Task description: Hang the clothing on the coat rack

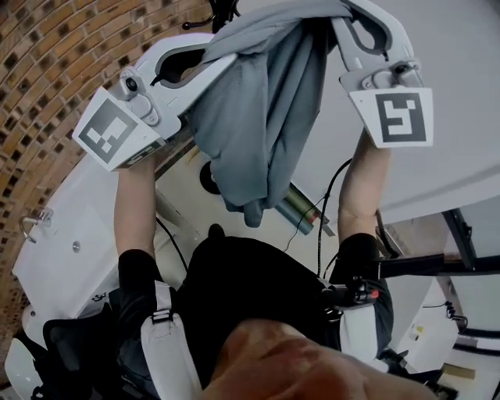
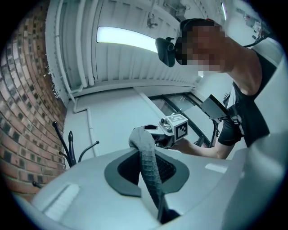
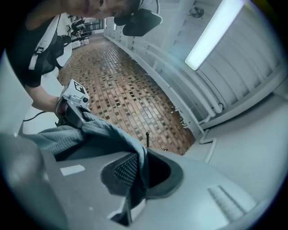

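Note:
A grey garment (image 1: 258, 117) hangs in folds between my two raised grippers. My left gripper (image 1: 205, 58) is shut on one edge of it; in the left gripper view a ribbed grey strip (image 2: 148, 166) runs out from between the closed jaws of the left gripper (image 2: 155, 193). My right gripper (image 1: 344, 16) is shut on the other edge, and the cloth (image 3: 90, 134) spreads leftward from the right gripper (image 3: 135, 184). The coat rack's black hooks (image 2: 67, 148) stand to the left by the brick wall; one tip (image 3: 148, 134) shows just beyond the cloth.
A brick wall (image 1: 47, 70) curves along the left. White panels and a lit tube lamp (image 2: 126, 39) lie ahead. A white cabinet (image 1: 70, 234), a greenish cylinder (image 1: 301, 207) and black cables (image 1: 324, 203) are below, around the person's body.

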`<state>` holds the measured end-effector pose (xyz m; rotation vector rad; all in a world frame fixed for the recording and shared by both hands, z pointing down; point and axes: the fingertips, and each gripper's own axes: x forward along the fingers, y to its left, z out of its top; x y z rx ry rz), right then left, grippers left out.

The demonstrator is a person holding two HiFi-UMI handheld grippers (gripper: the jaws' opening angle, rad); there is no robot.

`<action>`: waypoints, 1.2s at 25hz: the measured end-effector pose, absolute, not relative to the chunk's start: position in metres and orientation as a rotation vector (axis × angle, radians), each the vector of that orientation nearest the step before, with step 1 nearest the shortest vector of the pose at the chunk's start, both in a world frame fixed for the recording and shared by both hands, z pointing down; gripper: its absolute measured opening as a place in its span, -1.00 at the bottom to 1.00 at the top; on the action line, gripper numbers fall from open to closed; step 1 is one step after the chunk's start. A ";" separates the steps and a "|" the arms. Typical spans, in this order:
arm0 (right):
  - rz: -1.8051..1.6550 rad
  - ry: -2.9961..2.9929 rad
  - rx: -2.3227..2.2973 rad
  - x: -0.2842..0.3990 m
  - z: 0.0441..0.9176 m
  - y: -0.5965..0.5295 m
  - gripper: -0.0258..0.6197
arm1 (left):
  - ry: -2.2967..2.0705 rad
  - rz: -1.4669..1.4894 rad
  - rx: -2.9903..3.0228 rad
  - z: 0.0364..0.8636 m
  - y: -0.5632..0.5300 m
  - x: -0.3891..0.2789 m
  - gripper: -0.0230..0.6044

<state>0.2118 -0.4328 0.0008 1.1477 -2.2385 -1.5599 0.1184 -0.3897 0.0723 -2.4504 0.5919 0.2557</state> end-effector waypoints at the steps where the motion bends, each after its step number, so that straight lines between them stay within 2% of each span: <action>1: -1.580 -2.207 1.189 0.209 -0.015 -0.450 -0.89 | 0.587 0.294 -2.438 0.055 -0.407 0.112 -0.85; 3: -1.586 -2.155 1.291 0.204 -0.044 -0.491 -0.89 | 0.637 0.335 -2.417 0.023 -0.452 0.097 -0.85; 6: -1.454 -2.183 1.361 0.189 -0.054 -0.581 -0.89 | 0.858 0.237 -2.417 0.007 -0.546 0.076 -0.85; 9: -0.994 -2.436 1.117 0.167 0.029 -0.674 -0.89 | 1.009 0.042 -2.522 0.051 -0.613 0.078 -0.85; 12: -0.576 -2.795 0.773 0.151 0.118 -0.666 -0.89 | 0.973 -0.062 -2.560 0.101 -0.608 0.096 -0.85; 15: -0.362 -3.104 0.568 0.148 0.140 -0.621 -0.89 | 0.888 0.022 -2.622 0.119 -0.595 0.110 -0.85; 19: -0.344 -3.226 0.629 0.157 0.146 -0.598 -0.89 | 0.863 0.269 -2.662 0.135 -0.587 0.109 -0.82; 22: -0.438 -3.197 0.749 0.164 0.146 -0.600 -0.89 | 0.922 0.476 -2.591 0.147 -0.580 0.094 -0.70; 25: -0.547 -3.162 0.832 0.168 0.145 -0.601 -0.88 | 1.050 0.634 -2.509 0.167 -0.573 0.070 -0.70; 30: -0.595 -3.253 0.836 0.177 0.149 -0.593 -0.80 | 1.300 0.664 -2.300 0.181 -0.549 0.048 -0.70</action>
